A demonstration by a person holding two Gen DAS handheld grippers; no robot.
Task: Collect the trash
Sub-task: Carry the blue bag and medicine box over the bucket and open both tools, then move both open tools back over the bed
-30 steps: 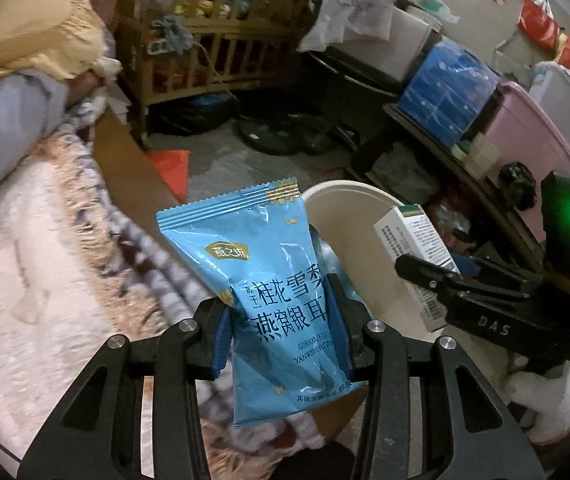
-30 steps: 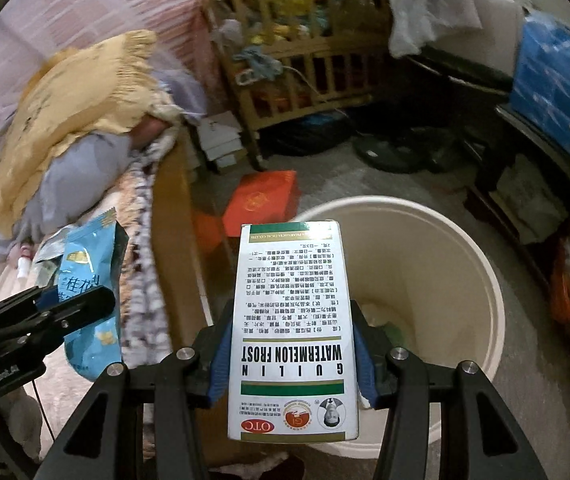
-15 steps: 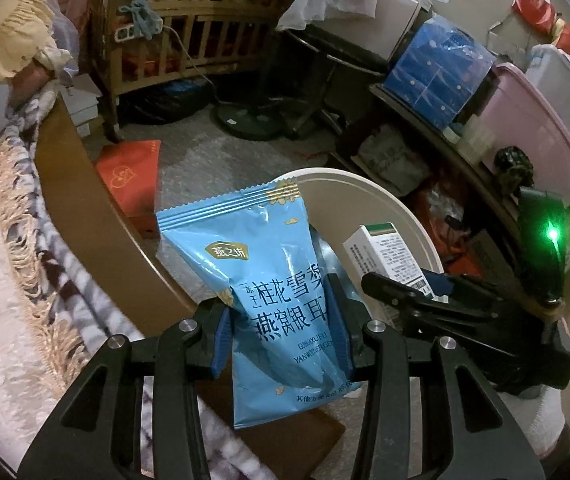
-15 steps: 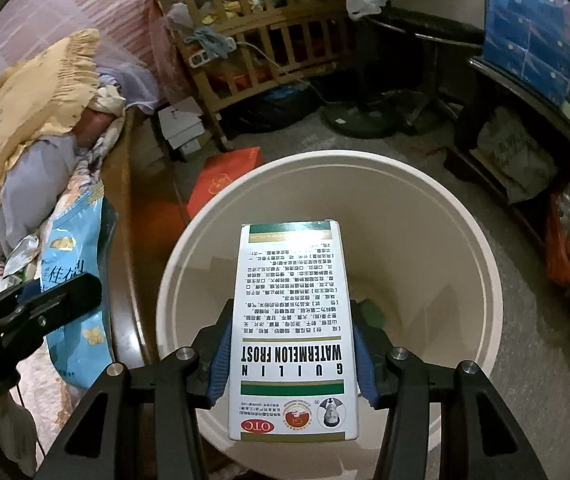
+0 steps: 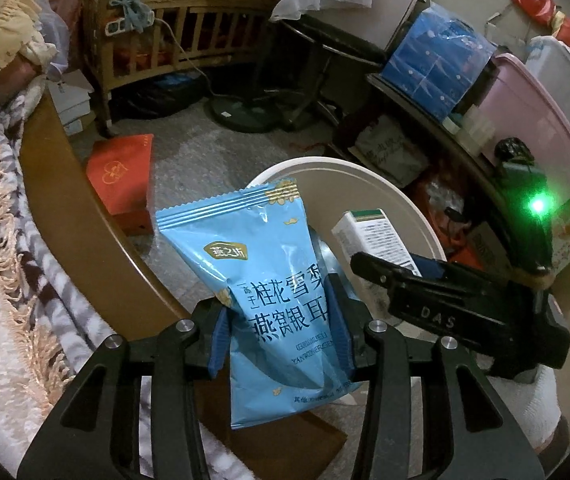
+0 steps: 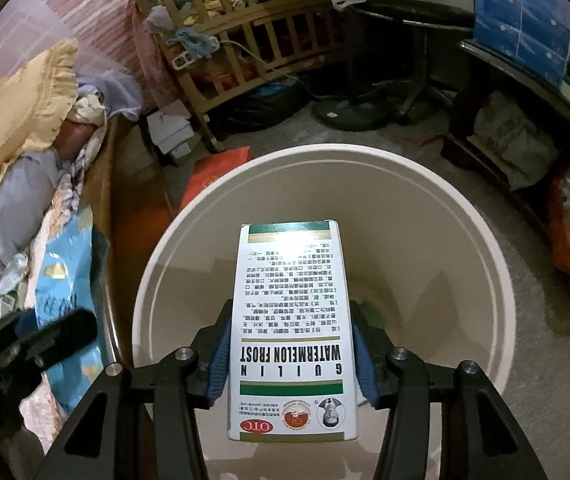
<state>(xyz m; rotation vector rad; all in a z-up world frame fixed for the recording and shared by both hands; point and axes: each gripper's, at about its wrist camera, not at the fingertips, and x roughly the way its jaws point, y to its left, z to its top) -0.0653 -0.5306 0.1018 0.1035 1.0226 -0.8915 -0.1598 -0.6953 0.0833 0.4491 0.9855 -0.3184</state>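
Poised above a round cream plastic bin [image 6: 481, 280], the right gripper [image 6: 291, 354] has its jaws clamped on a white-and-green cardboard medicine box [image 6: 293, 320], held over the opening, apparently for dropping. The left gripper [image 5: 281, 332], jaws pinching a crinkled blue foil snack packet [image 5: 261, 280], waits beside the bin's rim, near the bed [image 5: 9, 280].

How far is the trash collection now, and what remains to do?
Done: some trash, partly hidden, already lies in the round cream plastic bin. In hand: the right gripper holds the white and green medicine box above the bin; the left gripper clamps the blue foil snack bag at the rim. Left: release both.
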